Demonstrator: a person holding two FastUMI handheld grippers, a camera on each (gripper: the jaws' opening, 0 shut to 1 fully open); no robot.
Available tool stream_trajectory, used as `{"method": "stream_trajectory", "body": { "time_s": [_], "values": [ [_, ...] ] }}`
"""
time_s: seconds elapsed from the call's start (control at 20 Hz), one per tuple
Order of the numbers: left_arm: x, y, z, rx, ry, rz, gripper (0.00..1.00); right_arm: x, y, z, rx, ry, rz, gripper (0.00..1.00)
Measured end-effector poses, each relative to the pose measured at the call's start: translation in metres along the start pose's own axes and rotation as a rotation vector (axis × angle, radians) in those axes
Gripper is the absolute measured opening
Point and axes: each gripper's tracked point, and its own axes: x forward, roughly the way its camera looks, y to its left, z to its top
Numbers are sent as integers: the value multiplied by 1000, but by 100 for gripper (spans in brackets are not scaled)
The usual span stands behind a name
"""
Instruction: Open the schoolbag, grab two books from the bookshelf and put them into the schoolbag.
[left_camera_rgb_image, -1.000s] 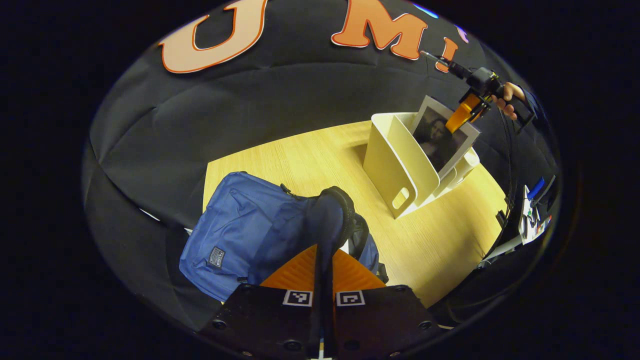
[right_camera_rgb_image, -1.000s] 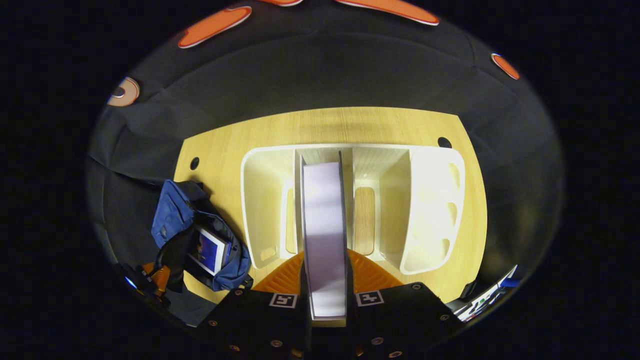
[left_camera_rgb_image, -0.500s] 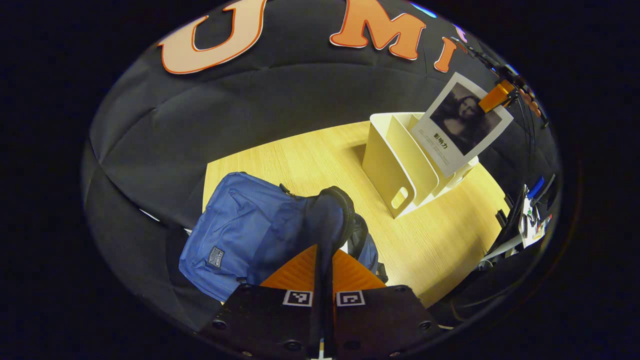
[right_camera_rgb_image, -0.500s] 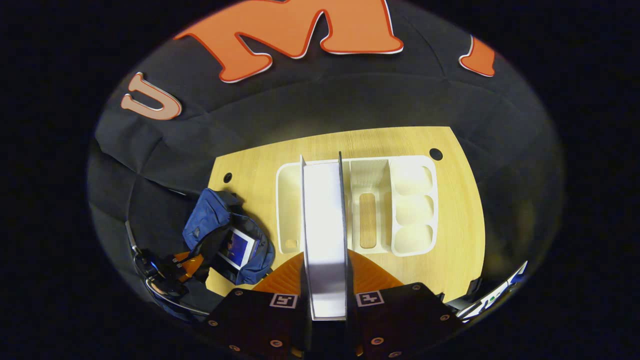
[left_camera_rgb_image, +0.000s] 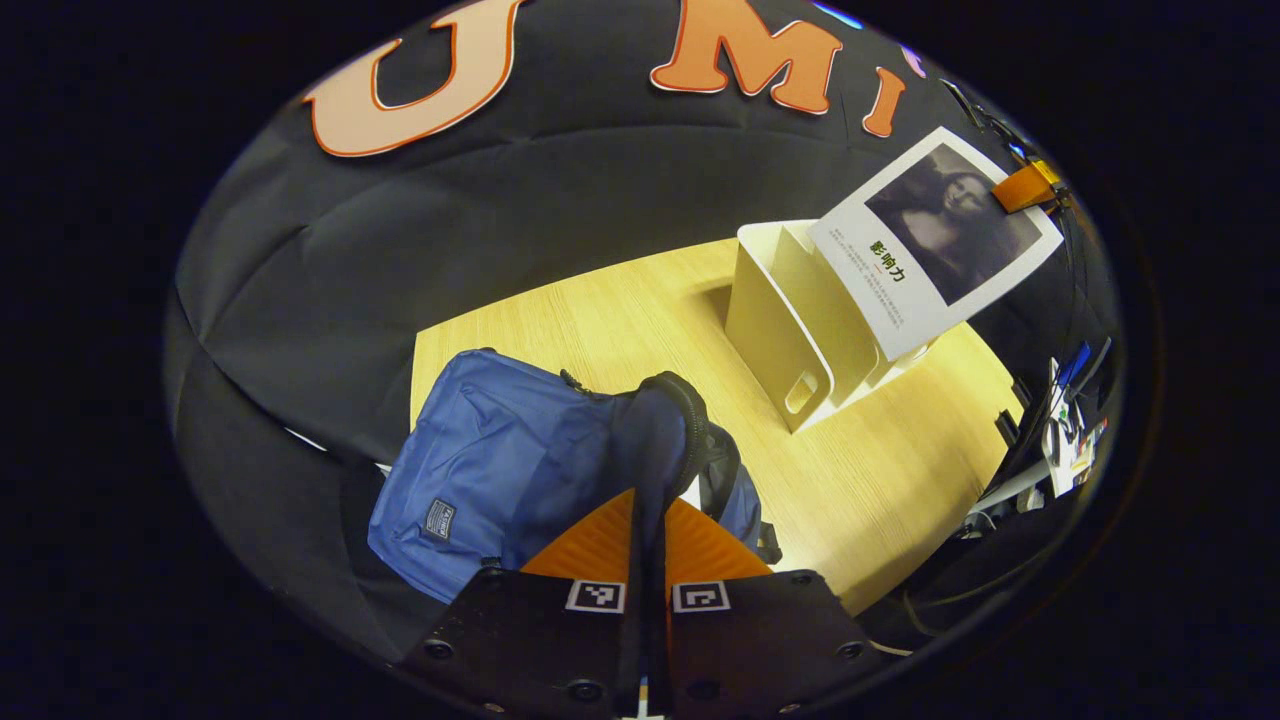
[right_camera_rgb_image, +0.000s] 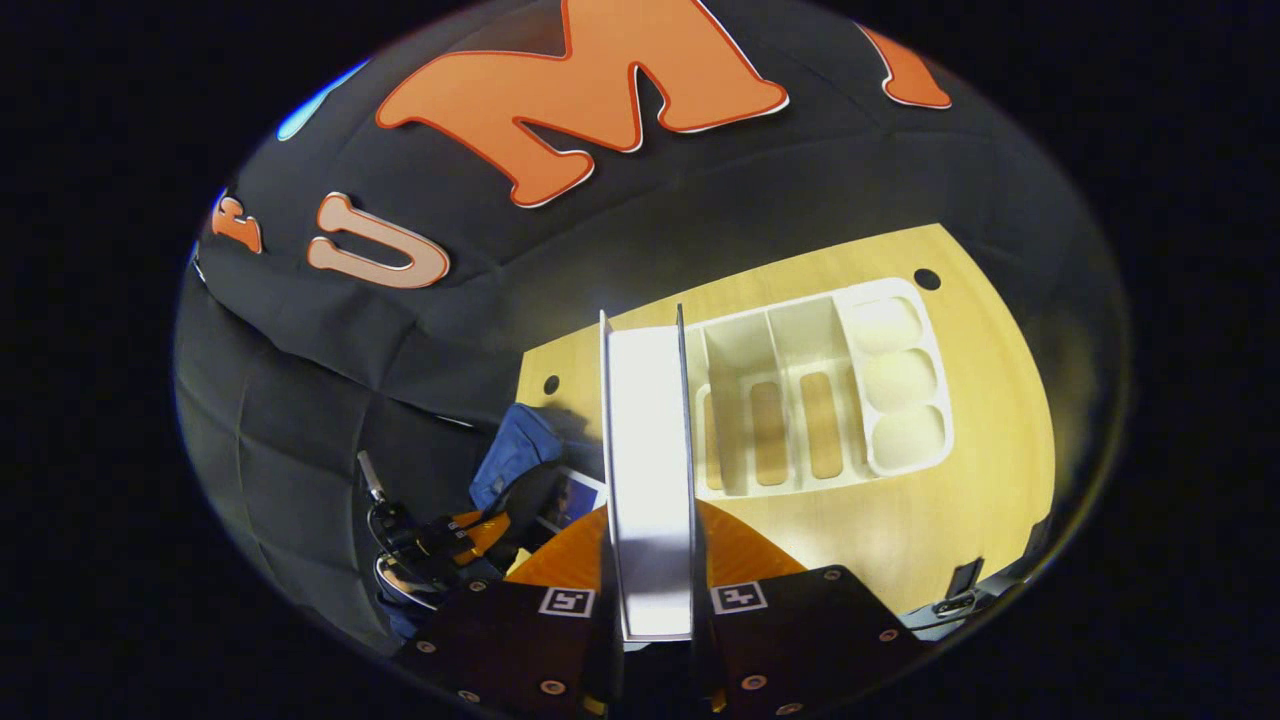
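The blue schoolbag (left_camera_rgb_image: 500, 465) lies on the wooden table, its dark zipped rim pulled up. My left gripper (left_camera_rgb_image: 650, 500) is shut on that rim. In the right gripper view the bag (right_camera_rgb_image: 515, 450) shows a book (right_camera_rgb_image: 572, 497) inside its mouth, with the left gripper (right_camera_rgb_image: 440, 538) beside it. My right gripper (right_camera_rgb_image: 648, 520) is shut on a second book (right_camera_rgb_image: 648, 440), seen edge-on. In the left gripper view that portrait-cover book (left_camera_rgb_image: 935, 235) hangs tilted in the air above the white bookshelf (left_camera_rgb_image: 785, 320), held at its top corner by the right gripper (left_camera_rgb_image: 1025, 187).
The bookshelf (right_camera_rgb_image: 830, 385) stands with bare slots on the table (right_camera_rgb_image: 960, 500), right of the bag. Cable holes mark the table's far corners. Small clutter (left_camera_rgb_image: 1065, 440) sits beyond the table's right edge. Bare tabletop (left_camera_rgb_image: 600, 320) lies between bag and shelf.
The right gripper has lifted the portrait book out of the bookshelf and swung it up and over toward the bag. The left gripper keeps its hold on the bag's rim.
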Motion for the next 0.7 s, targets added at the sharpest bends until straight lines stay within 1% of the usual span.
{"method": "stream_trajectory", "body": {
  "time_s": [0.1, 0.25, 0.4, 0.6, 0.7],
  "values": [
    [0, -1, 1, -7, 0, 3, 4, 10, 10, -8, 40, -12, 53, 27],
    [2, -5, -1, -22, -2, -4, 3, 28, 32, -28, 77, 21, 131, 27],
    [-2, -1, 0, -37, -13, 9, 3, 45, 44, -50, 79, 62, 166, 26],
    [-7, 4, 8, -48, -23, 27, 3, 73, 65, -89, 86, 121, 235, 26],
    [-7, 3, 10, -56, -23, 34, 3, 94, 64, -101, 105, 140, 226, 26]
  ]
}}
